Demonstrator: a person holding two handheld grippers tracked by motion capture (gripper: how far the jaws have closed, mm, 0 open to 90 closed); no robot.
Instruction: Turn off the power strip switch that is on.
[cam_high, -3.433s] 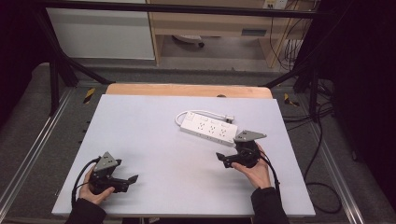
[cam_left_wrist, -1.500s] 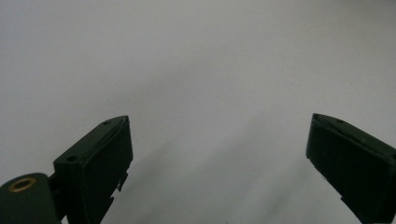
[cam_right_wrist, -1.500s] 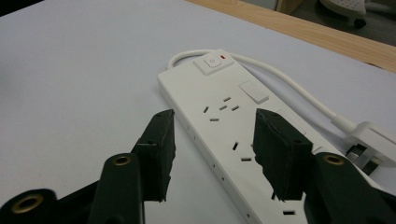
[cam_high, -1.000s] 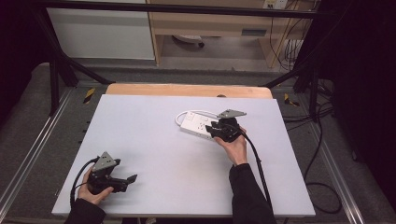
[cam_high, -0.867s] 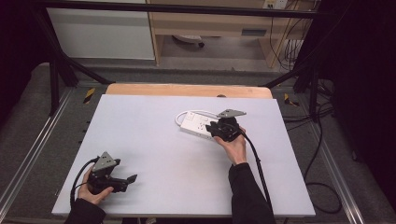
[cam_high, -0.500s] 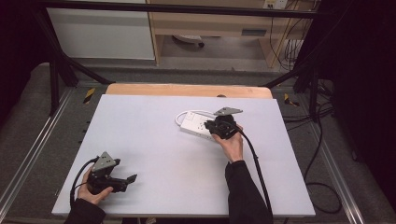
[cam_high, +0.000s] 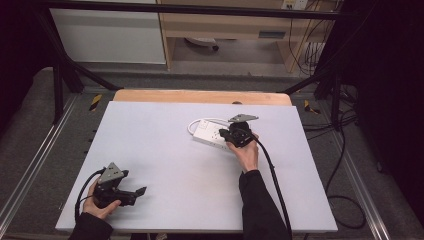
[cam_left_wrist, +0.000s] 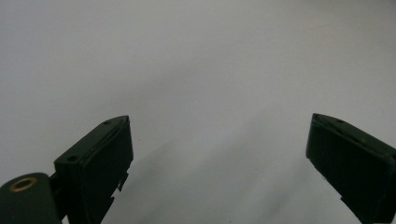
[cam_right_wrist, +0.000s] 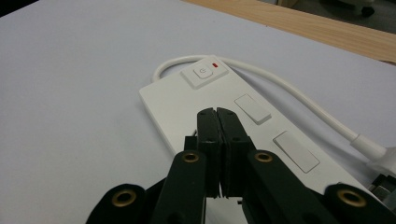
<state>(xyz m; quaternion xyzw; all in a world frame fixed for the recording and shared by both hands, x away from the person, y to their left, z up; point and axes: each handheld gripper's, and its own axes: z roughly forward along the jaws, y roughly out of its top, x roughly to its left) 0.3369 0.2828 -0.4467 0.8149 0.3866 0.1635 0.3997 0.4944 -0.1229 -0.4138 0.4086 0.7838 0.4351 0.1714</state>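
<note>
1. The white power strip (cam_right_wrist: 219, 100) lies on the far right part of the table (cam_high: 165, 150).
2. The right gripper (cam_high: 234, 135) is pressed together above it.
3. The left gripper (cam_high: 131, 192) is spread, near the front left corner.

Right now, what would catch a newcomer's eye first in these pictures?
The white power strip on the far right of the table, its red light by the power button. The right gripper hangs over it, jaws pressed shut. The left gripper rests open at the near left corner.
</note>
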